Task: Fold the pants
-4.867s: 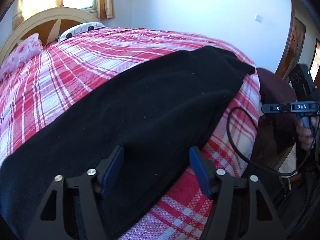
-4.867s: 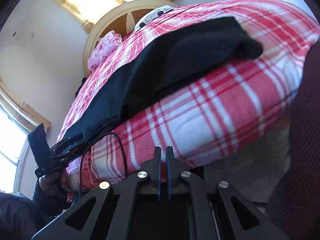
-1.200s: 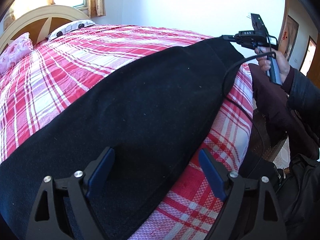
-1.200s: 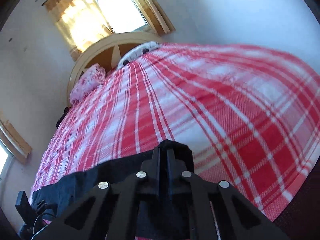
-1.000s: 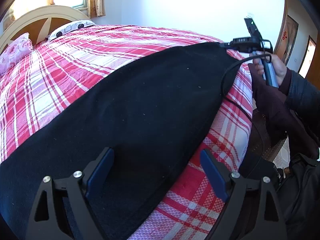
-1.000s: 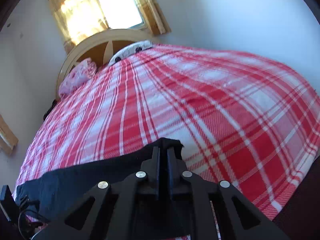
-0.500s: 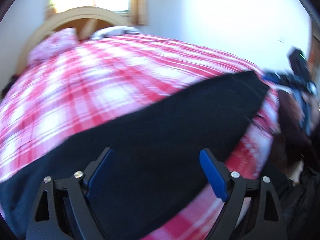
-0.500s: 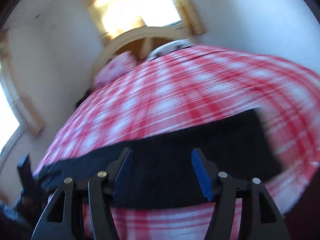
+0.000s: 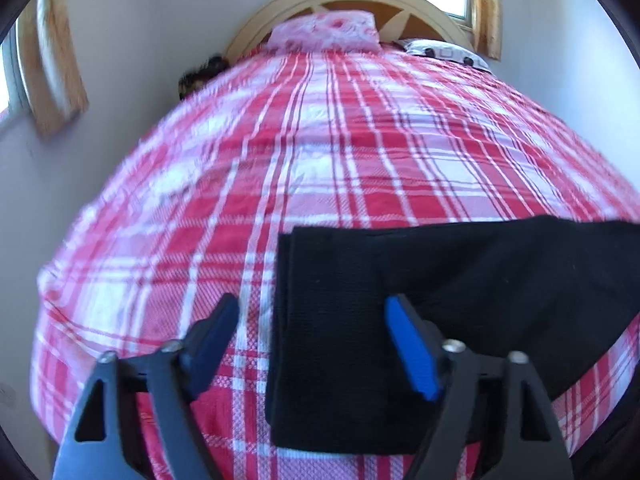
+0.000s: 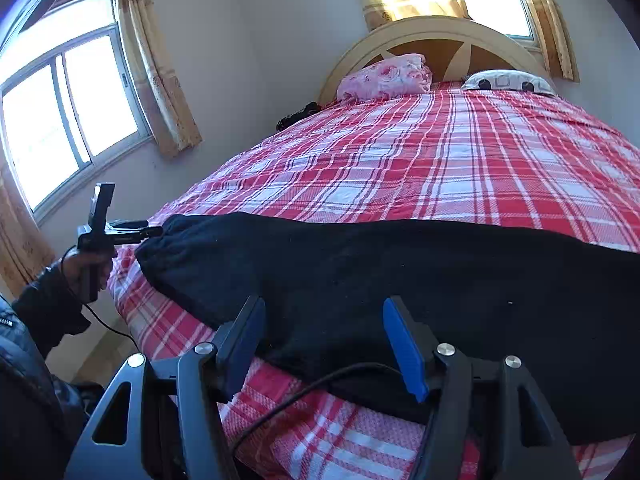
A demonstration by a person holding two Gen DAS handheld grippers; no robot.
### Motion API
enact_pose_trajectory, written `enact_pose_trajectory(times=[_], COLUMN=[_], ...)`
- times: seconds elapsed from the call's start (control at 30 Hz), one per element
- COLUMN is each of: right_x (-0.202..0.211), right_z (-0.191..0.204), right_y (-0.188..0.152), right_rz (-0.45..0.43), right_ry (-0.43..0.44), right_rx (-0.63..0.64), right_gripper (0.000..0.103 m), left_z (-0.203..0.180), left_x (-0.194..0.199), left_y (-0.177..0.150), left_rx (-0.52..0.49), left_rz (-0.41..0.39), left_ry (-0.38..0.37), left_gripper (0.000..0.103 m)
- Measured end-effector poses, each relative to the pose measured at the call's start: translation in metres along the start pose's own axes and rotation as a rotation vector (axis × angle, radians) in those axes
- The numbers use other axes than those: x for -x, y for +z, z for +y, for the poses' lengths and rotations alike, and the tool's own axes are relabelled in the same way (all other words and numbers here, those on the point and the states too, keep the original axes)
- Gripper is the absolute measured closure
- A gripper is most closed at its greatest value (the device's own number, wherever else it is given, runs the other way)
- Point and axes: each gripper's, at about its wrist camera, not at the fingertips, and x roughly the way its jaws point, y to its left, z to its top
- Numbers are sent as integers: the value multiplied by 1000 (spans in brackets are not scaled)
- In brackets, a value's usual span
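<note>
Plaid bed (image 9: 360, 152); black pants (image 9: 440, 300) cut off rt.

low near bed (image 9: 320, 184), facing headboard (image 10: 440, 28)

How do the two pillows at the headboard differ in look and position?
The pink floral pillow is rumpled and bulky, lying toward the window side of the curved wooden headboard; the white pillow with black spots and square outlines is flatter and smoother, lying on the other side. The pink one shows a soft rose print, the white one bold dark marks. Both lie at the head of the red plaid bedspread, far from the black pants.
</note>
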Motion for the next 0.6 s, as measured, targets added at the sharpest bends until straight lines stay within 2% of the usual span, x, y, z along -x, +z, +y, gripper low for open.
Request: enact_pose_trajectory(times=[0.03, 0.1, 0.2, 0.27, 0.3, 0.37, 0.53, 0.6], right_x=[-3, -5, -9, -10, -10, -10, -16, -17], right_z=[-2, -4, -3, -3, -3, -4, -4, -1], right_y=[0, -1, -1, -2, -2, -3, -4, -5], right_rz=[0, 1, -2, -2, -3, -7, -11, -9], right_ry=[5, 12, 17, 11, 7, 11, 28, 32], right_rx=[-15, -51, -88, -101, -108, -122, -157, -152], right_gripper=[40, 40, 40, 40, 40, 40, 40, 40], left_z=[1, -2, -2, -7, -10, -10, -2, 6], left_x=[-5, -11, -16, -15, -14, -9, -4, -6], left_y=[0, 1, 1, 0, 0, 1, 2, -1], left_rx=[10, 3, 28, -2, -12, -21, -6, 32], left_rz=[10, 11, 15, 11, 8, -7, -4, -1], left_ry=[-40, -29, -58, -67, -64, -30, 3, -9], left_gripper=[35, 35, 46, 71, 73, 87, 87, 87])
